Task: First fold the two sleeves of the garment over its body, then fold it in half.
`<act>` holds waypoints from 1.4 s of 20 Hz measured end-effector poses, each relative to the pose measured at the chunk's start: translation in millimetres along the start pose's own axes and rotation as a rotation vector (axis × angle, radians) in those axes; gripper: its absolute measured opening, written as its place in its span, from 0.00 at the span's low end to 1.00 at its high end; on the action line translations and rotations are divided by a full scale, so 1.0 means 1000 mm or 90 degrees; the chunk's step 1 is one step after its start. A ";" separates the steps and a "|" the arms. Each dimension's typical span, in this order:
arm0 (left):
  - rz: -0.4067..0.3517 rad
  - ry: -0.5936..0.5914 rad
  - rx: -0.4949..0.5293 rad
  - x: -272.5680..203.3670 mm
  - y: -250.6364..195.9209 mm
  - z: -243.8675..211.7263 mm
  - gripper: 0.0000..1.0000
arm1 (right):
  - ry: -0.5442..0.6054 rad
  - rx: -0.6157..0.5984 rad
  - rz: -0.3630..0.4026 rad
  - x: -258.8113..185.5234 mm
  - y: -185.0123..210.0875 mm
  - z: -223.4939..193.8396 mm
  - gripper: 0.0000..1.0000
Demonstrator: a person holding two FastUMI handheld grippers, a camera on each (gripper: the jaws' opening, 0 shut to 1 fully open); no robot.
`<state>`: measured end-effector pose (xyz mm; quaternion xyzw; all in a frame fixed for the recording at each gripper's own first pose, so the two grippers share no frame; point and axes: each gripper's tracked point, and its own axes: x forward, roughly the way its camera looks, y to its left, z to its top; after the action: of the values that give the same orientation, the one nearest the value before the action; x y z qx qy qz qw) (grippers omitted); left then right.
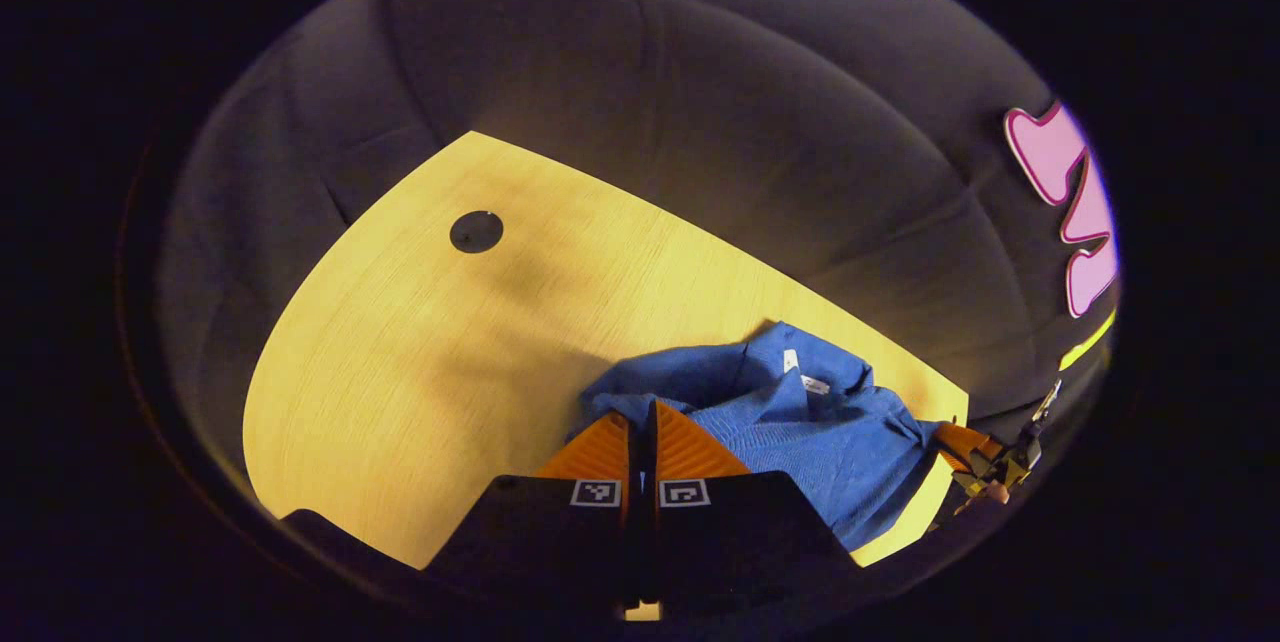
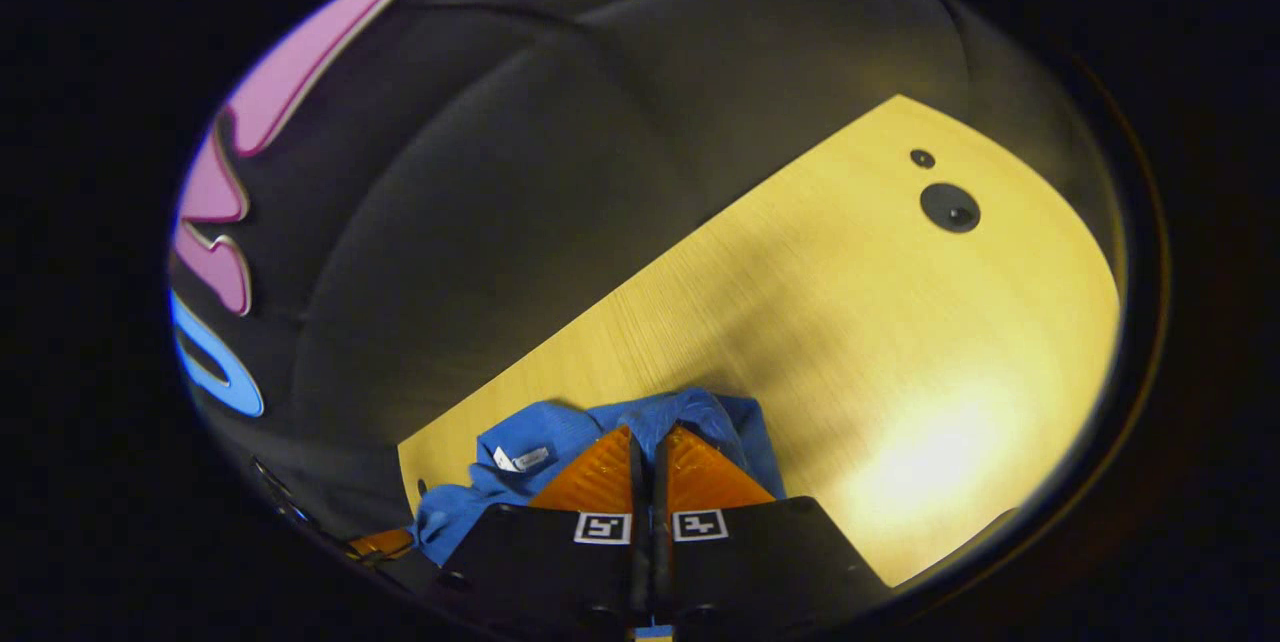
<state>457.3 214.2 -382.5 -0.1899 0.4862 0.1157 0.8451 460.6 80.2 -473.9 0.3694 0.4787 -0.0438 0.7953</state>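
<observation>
**Q:** Where was the garment?

**A:** The blue knitted garment (image 1: pixel 800 422) lay bunched on the pale wooden table (image 1: pixel 420 362), near the table's far edge by the black cloth wall (image 1: pixel 700 142). In the left gripper view its collar faced up, with a small white label (image 1: pixel 815 385) showing inside. The same label (image 2: pixel 530 459) showed in the right gripper view.

**Q:** Your left tongs?

**A:** My left gripper (image 1: pixel 641 412) had its fingers drawn tight together, only a thin slit between them, tips at the garment's near edge. Whether cloth was pinched in there, I couldn't tell.

**Q:** And the right?

**A:** My right gripper (image 2: pixel 648 434) was the same: fingers pressed close, tips set against a raised blue fold. Again, I couldn't make out fabric between them. From the left gripper view, the right gripper sat at the garment's far side.

**Q:** Anything else on the table?

**A:** A round dark cable hole (image 2: pixel 950 207), with a smaller dark dot (image 2: pixel 922 159) just beside it, well apart from the garment.
</observation>
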 end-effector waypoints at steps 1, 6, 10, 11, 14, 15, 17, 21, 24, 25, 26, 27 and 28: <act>0.012 0.007 0.010 0.010 0.003 -0.002 0.00 | 0.017 0.008 -0.012 0.011 -0.005 -0.004 0.01; 0.046 -0.032 -0.004 0.015 0.013 0.010 0.80 | 0.036 0.085 0.033 0.035 0.002 0.008 0.19; 0.033 -0.098 0.032 -0.012 0.003 0.030 0.80 | -0.043 0.026 0.060 0.007 0.016 0.033 0.93; 0.032 -0.117 0.051 -0.022 -0.002 0.034 0.80 | -0.059 0.000 0.066 -0.004 0.021 0.035 0.93; -0.013 -0.187 0.107 -0.066 -0.033 0.036 0.81 | -0.114 -0.098 0.084 -0.055 0.037 0.032 0.95; -0.025 -0.210 0.126 -0.084 -0.041 0.031 0.81 | -0.135 -0.136 0.091 -0.077 0.044 0.029 0.95; -0.055 -0.253 0.160 -0.122 -0.057 0.015 0.81 | -0.172 -0.202 0.110 -0.129 0.059 0.016 0.84; -0.094 -0.347 0.231 -0.212 -0.075 -0.029 0.81 | -0.243 -0.305 0.154 -0.246 0.092 -0.040 0.87; -0.101 -0.403 0.285 -0.288 -0.075 -0.073 0.80 | -0.325 -0.386 0.163 -0.335 0.102 -0.087 0.96; -0.106 -0.434 0.303 -0.317 -0.076 -0.086 0.80 | -0.356 -0.407 0.164 -0.363 0.104 -0.101 0.96; -0.109 -0.473 0.320 -0.348 -0.076 -0.099 0.80 | -0.386 -0.424 0.168 -0.394 0.102 -0.120 0.97; -0.109 -0.519 0.327 -0.379 -0.076 -0.110 0.80 | -0.413 -0.434 0.176 -0.421 0.103 -0.135 0.97; -0.116 -0.578 0.328 -0.411 -0.077 -0.120 0.80 | -0.438 -0.445 0.188 -0.448 0.103 -0.151 0.97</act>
<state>188.0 88.0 -65.4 0.0515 0.0655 -0.0110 0.9965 153.4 122.9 -102.6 0.1094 0.1184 0.1124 0.9805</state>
